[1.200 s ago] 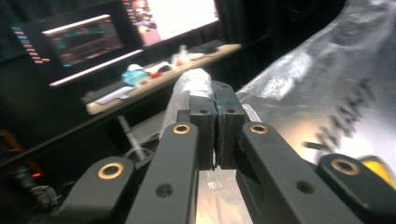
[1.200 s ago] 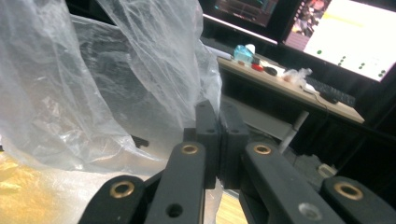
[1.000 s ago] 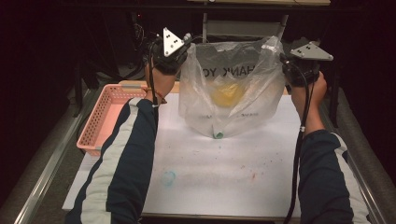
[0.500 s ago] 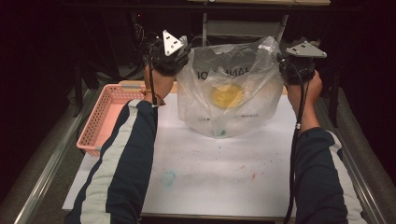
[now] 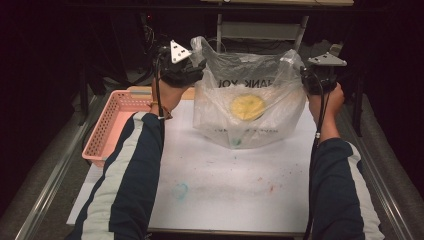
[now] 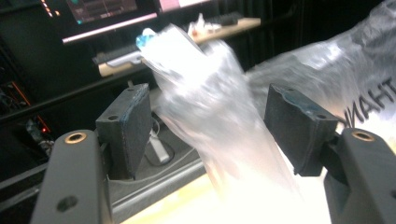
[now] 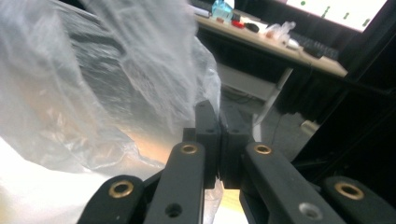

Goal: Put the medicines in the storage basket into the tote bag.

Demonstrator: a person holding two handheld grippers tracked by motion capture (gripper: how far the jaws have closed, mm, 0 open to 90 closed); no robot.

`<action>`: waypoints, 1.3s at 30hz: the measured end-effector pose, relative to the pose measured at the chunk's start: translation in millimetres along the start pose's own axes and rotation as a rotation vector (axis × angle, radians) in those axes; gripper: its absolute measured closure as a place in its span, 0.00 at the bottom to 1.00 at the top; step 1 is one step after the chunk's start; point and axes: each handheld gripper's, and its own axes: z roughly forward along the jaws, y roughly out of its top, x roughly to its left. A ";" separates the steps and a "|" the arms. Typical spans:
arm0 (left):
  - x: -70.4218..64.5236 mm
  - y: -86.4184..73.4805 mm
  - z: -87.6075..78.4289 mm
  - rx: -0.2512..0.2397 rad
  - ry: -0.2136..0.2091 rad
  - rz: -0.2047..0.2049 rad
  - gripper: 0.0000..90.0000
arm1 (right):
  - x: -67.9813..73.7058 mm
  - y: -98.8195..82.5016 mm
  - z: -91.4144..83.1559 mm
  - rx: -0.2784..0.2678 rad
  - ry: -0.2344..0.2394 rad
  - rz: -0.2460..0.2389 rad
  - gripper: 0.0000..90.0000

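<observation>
A clear plastic bag [image 5: 250,100] with dark lettering stands on the white sheet [image 5: 225,190], with a round yellow thing [image 5: 247,106] inside it. My left gripper [image 5: 192,62] is at the bag's left handle. In the left gripper view its jaws have just been opening and stand wide apart [image 6: 208,126]. The blurred handle [image 6: 205,102] rises between them, and neither pad [image 6: 128,126] touches it. My right gripper [image 5: 306,76] holds the bag's right handle. In the right gripper view its jaws are shut [image 7: 219,135] with the bag's film [image 7: 93,84] pinched between them.
A pink mesh basket [image 5: 112,125] lies at the table's left edge, beside my left forearm. Metal rails [image 5: 55,170] run along both sides of the table. A pale frame [image 5: 260,30] stands behind the bag, and dark desks with screens lie beyond.
Both hands have come down and the bag now sags lower on the sheet. The left jaws have opened and let go of the left handle. The right jaws stay shut.
</observation>
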 end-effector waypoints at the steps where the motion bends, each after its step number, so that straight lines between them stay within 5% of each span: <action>1: -1.9 -2.0 0.2 -0.003 -0.001 0.004 0.35 | 0.7 -1.1 0.9 0.006 0.001 -0.001 0.97; 12: -18.5 -27.5 -6.0 0.001 -0.067 0.054 0.37 | -0.5 2.0 -11.5 -0.032 0.032 0.006 0.77; 18: -25.2 -36.4 -9.1 0.021 -0.078 0.086 0.37 | 0.7 5.7 -21.9 -0.085 0.085 0.034 0.54; 30: -31.4 -56.3 -35.0 0.033 -0.070 0.188 0.28 | 10.8 -5.8 -31.9 -0.120 0.167 0.032 0.45; 39: -17.4 -73.7 -50.7 0.029 -0.061 0.141 0.20 | 19.7 -20.7 -35.5 -0.153 0.192 0.059 0.33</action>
